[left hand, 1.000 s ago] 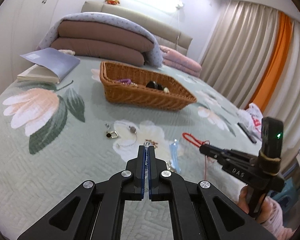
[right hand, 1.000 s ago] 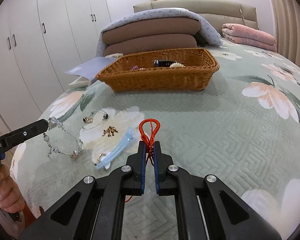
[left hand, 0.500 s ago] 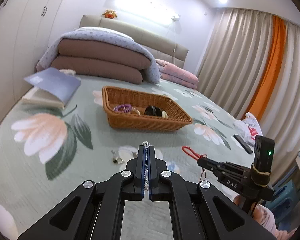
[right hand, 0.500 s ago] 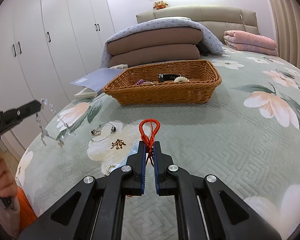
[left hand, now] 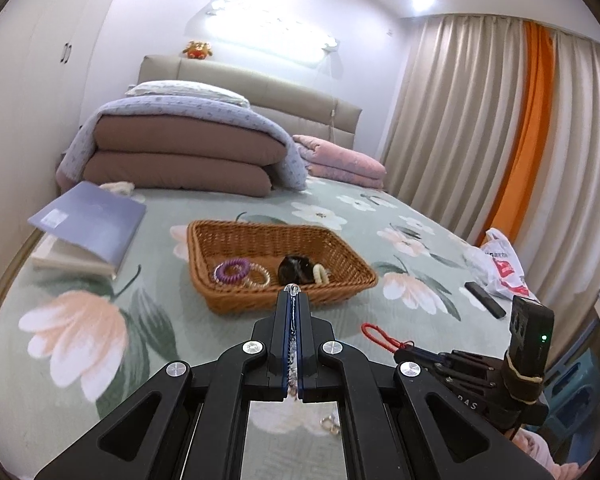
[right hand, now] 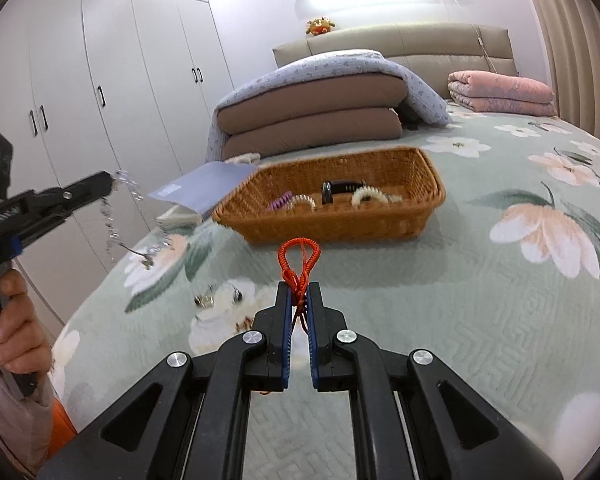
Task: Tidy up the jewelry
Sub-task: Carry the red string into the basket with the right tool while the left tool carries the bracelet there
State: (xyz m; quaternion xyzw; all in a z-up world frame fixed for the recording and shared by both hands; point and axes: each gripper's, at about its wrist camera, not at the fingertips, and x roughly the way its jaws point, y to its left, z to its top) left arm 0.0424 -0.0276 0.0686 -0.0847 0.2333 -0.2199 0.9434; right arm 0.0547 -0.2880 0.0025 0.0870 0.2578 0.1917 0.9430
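A wicker basket (left hand: 228, 304) (right hand: 260, 220) sits mid-bed and holds hair ties and a black piece. My left gripper (left hand: 293, 300) is shut on a clear bead bracelet (left hand: 292, 289), which dangles from it in the right wrist view (right hand: 110, 220), well above the bed. My right gripper (right hand: 299, 296) is shut on a red cord bracelet (right hand: 299, 254), raised in front of the basket; it shows at the right of the left wrist view (left hand: 380, 336). A small silver piece (right hand: 206, 300) lies on the quilt below.
A blue book (left hand: 92, 228) lies left of the basket. Folded quilts (left hand: 180, 160) and a pink blanket (right hand: 500, 92) are stacked at the headboard. A black remote (left hand: 485, 300) and a plastic bag (left hand: 500, 264) lie at the bed's right edge. Wardrobes (right hand: 100, 92) stand on the left.
Both grippers have risen from the quilt and moved toward the basket, the left with the bead bracelet, the right with the red cord.
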